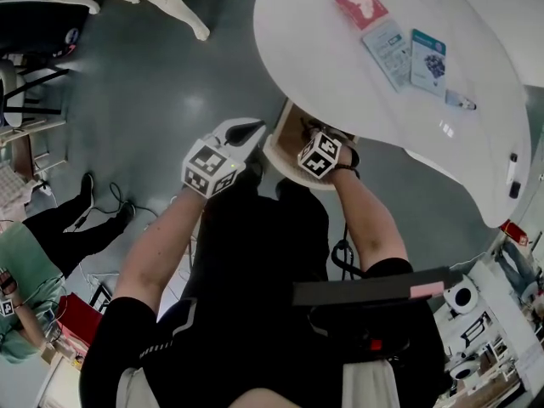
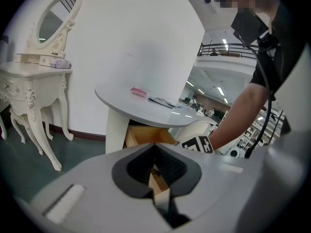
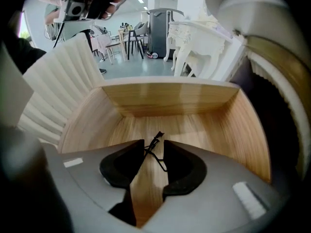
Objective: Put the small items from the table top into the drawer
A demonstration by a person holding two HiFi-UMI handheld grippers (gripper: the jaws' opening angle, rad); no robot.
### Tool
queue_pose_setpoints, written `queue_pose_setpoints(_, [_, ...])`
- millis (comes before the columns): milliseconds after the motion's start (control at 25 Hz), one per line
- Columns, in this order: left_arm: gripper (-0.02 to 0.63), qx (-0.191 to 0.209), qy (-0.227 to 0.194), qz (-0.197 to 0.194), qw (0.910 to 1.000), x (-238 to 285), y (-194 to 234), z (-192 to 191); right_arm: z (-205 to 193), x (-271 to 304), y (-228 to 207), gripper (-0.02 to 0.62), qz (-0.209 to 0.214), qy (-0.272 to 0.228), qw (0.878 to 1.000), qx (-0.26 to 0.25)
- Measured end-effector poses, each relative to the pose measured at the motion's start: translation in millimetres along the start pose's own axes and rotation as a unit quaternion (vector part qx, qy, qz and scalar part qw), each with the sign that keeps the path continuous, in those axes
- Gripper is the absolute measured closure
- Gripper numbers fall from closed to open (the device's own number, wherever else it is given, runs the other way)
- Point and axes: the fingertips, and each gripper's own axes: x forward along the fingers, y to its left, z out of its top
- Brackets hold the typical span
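Small items are lying in two places at this moment. A thin black wiry piece [image 3: 156,147] is sitting low in the light wooden drawer [image 3: 165,98], while a red packet [image 1: 360,5], a pale blue card [image 1: 389,51], a teal packet [image 1: 427,60] and a short pen-like stick [image 1: 460,101] are waiting on the white round table [image 1: 323,49] above it. The wiry piece is showing right at the tips of the right gripper [image 3: 153,143], whose jaws are standing apart with bare wood showing down the gap. The pads are not pinching it, though from this angle it is hard to tell whether one end is resting against a pad or simply lying on the drawer floor beyond. The right gripper is pointing steeply down into the drawer, which is standing open under the table's edge. The left gripper [image 2: 155,147] is hanging just beside the drawer front, its jaws drawn together on nothing. Judging from this, the drop is looking all but done and the table items are yet to be fetched. The likeliest trouble is the wire snagging on a pad and riding back out as the gripper is lifting. The left gripper, being so near, could also be nudging the drawer shut, and the flat packets may be sliding across the smooth top toward its edge when pinched.
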Motion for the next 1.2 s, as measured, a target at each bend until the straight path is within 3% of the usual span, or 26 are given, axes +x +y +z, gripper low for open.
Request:
queue_pose_setpoints(80, [0.606,0.002,-0.001,0.004,1.0,-2,-4,3,5,-11,2,0.492,-0.009,-0.017,1.0,-0.013])
queue_pose_setpoints(400, [0.606,0.001,-0.02,0.035,0.9992,-23,-23,25,29,-69,3,0.542,-0.038,-0.084,0.994,-0.058])
queue_pose_setpoints(640, [0.606,0.043,-0.047,0.038,0.9973,-37,-56,55,31,-112,11,0.568,-0.059,-0.111,0.989,-0.084])
queue_pose_setpoints(960, [0.606,0.055,-0.097,0.054,0.9923,-55,-97,97,41,-189,11,0.592,-0.092,-0.194,0.977,0.0])
queue_pose_setpoints(1200, [0.606,0.063,-0.129,0.061,0.9878,-69,-127,122,47,-255,2,0.592,-0.11,-0.274,0.954,0.058])
